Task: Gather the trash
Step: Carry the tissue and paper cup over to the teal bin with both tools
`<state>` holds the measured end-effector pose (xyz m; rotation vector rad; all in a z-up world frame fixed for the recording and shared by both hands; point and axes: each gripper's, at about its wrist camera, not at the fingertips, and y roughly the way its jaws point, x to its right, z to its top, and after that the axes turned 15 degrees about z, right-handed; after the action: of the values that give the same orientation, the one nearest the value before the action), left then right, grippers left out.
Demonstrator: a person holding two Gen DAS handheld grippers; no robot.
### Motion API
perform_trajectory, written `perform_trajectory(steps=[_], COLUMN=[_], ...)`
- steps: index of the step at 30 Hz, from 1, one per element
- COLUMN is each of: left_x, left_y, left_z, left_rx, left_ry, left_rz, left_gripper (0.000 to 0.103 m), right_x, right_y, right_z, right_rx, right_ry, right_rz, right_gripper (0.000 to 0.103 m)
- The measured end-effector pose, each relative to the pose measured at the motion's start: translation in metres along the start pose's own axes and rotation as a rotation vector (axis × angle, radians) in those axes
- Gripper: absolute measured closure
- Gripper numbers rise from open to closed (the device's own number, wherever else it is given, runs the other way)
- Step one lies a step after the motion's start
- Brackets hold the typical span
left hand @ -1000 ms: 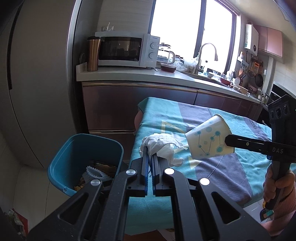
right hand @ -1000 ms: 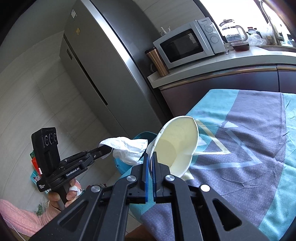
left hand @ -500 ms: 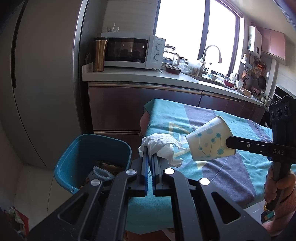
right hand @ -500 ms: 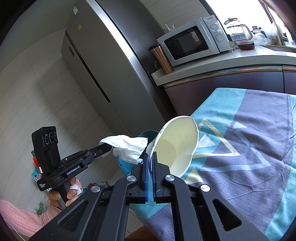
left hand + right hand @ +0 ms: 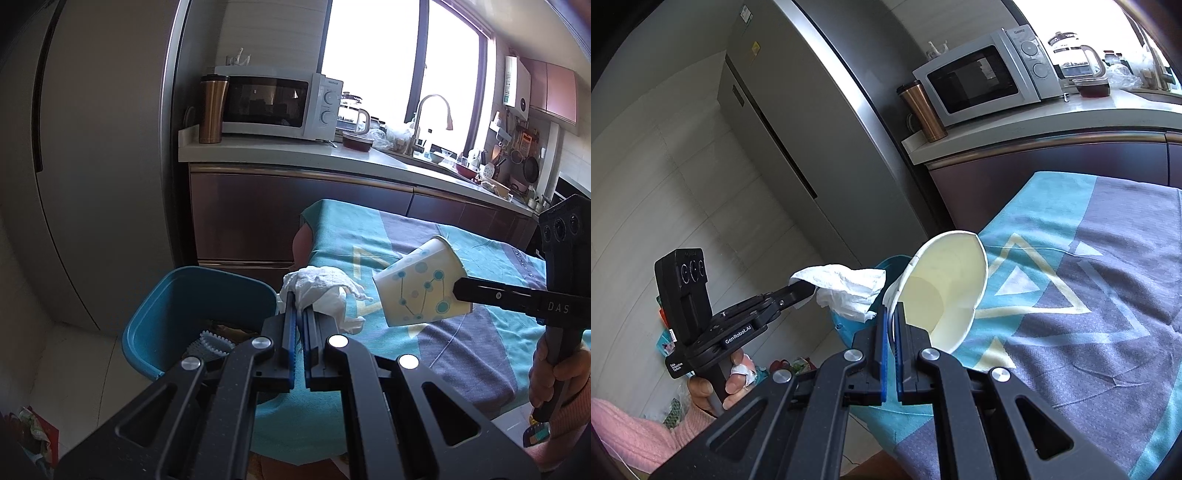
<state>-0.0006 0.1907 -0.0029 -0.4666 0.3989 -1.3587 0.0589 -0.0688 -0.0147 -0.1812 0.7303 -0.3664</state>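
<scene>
Left claw (image 5: 300,314) grips tissue (image 5: 321,291) beside the litter-holding bin (image 5: 166,295) (right claw (image 5: 891,314) pinches paper cup (image 5: 945,291))

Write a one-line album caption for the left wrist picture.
Left gripper clutching a crumpled white tissue beside a teal plastic bin.

Microwave (image 5: 273,102) beside copper tumbler (image 5: 212,109)

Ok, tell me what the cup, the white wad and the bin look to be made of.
Cup: looks like matte paper, going by the rolled rim, printed blue dots and a wall dented by the right gripper.
White wad: soft tissue or paper towel, crumpled and embossed, pinched in the left gripper.
Bin: probably moulded plastic, smooth teal with a slight sheen.
</scene>
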Motion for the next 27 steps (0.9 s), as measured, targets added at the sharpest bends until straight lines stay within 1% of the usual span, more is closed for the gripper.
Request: perform_trajectory(steps=[27], left_x=[-0.022], left_y=[0.004], left_z=[0.001], left_rx=[0.0], left_ry=[-0.028], left_rz=[0.053], left_gripper=[0.1], right_x=[-0.002], right_y=[0.023], right_z=[0.004], right_rx=[-0.029], right_ry=[-0.007], right_rz=[0.031], right_gripper=[0.1])
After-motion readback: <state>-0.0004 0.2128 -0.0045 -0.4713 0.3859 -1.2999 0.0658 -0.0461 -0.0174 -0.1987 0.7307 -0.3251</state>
